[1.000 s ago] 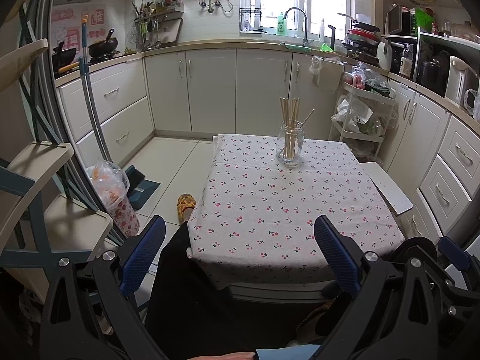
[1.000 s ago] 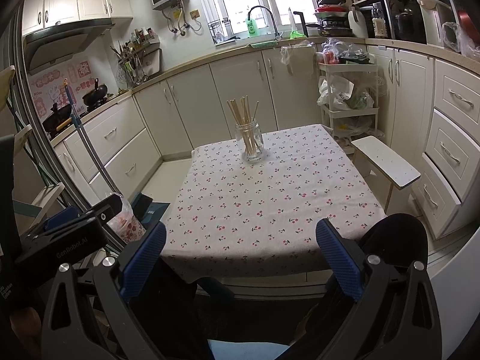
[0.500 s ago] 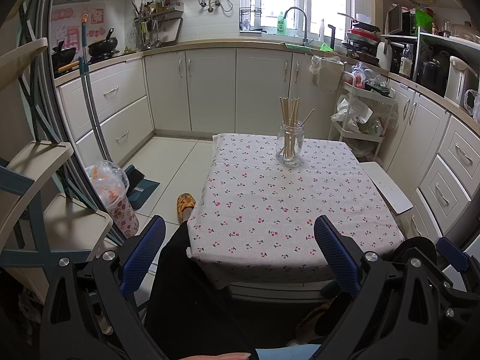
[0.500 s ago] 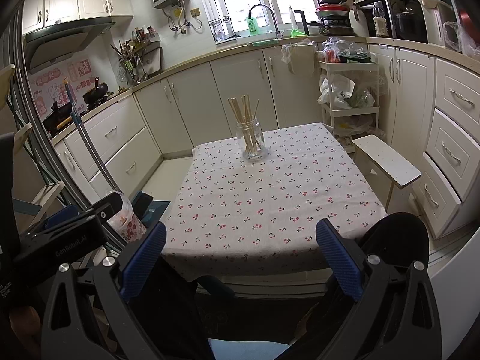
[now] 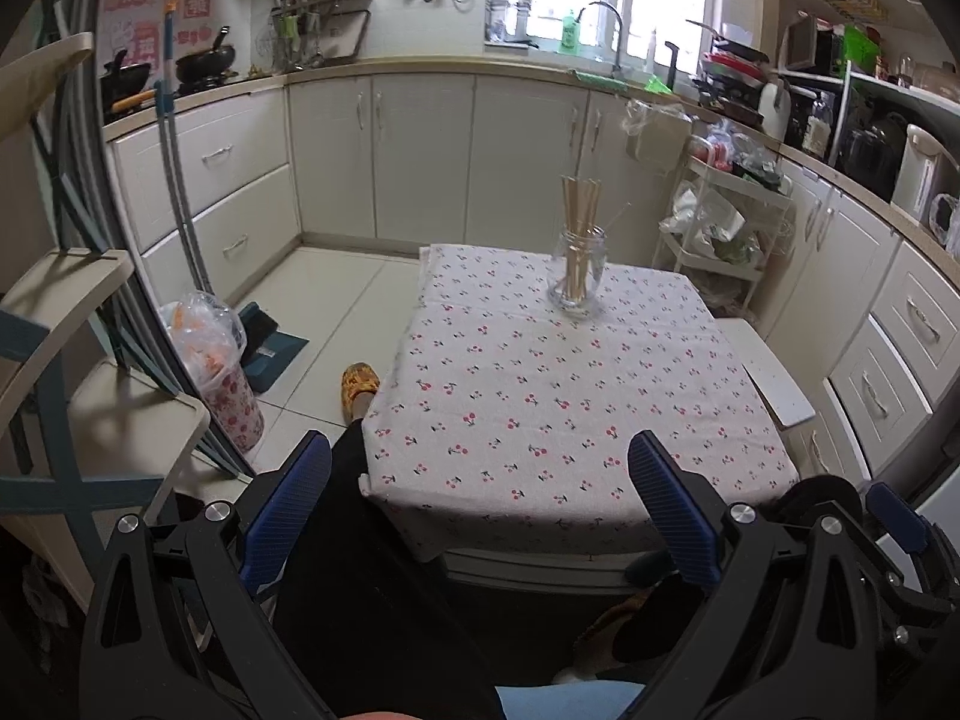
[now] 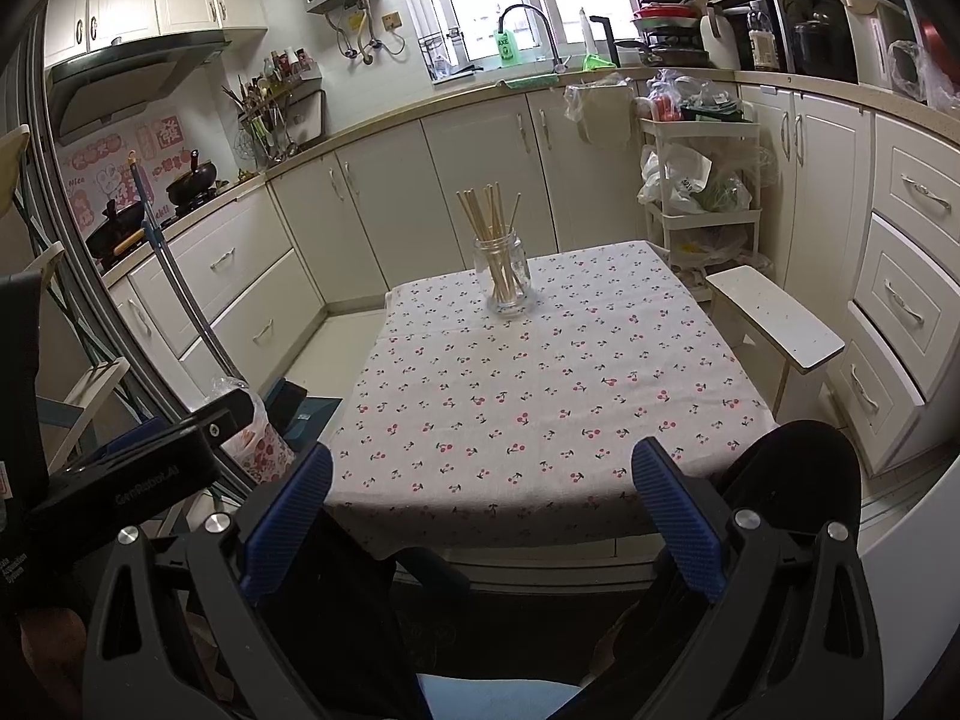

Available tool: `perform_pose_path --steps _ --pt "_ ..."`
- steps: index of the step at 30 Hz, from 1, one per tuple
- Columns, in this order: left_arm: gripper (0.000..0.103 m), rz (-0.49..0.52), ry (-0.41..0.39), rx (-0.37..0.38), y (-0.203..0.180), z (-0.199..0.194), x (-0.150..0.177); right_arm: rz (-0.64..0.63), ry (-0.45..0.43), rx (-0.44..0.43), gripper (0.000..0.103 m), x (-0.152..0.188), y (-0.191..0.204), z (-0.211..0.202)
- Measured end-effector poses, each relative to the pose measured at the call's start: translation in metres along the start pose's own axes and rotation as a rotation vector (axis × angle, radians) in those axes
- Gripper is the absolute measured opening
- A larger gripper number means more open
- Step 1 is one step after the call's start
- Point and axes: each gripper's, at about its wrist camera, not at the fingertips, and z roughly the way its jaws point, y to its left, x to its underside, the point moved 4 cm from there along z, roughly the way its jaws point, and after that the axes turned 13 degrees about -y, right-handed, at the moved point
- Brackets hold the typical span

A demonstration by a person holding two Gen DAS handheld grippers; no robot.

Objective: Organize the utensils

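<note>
While both claws hang released short of the surface, the chopsticks stand in a jar.
Left view: left claw [image 5: 479, 467] gapes empty; chopsticks [image 5: 579, 221] in the glass jar [image 5: 577, 276] sit far ahead on the cherry-print surface [image 5: 540, 396]. Right view: right claw [image 6: 481, 479] gapes empty, the jar well beyond it.

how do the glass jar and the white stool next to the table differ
The glass jar is clear and round; the white stool is opaque, with a flat rectangular top. The jar stands on the cherry-print tablecloth, toward its far end; the stool stands on the floor at the table's right side. The jar holds upright chopsticks; nothing lies on the stool's top. Neither gripper touches either one.
</note>
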Motion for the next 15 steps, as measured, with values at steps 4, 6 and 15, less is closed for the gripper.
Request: perform_pose_path --steps 4,6,15 --pt "0.095 0.025 -0.026 -0.009 -0.0011 -0.0036 -0.0026 0.002 0.002 0.000 0.096 0.0006 0.0010 0.0000" --pt "0.095 0.037 -0.020 -0.005 -0.0049 -0.0034 -0.0014 0.000 0.004 0.000 0.096 0.0022 0.0023 -0.0008" --pt "0.095 0.021 0.015 0.002 -0.0003 0.0021 -0.0009 0.002 0.007 -0.002 0.096 0.0029 0.0033 -0.0002"
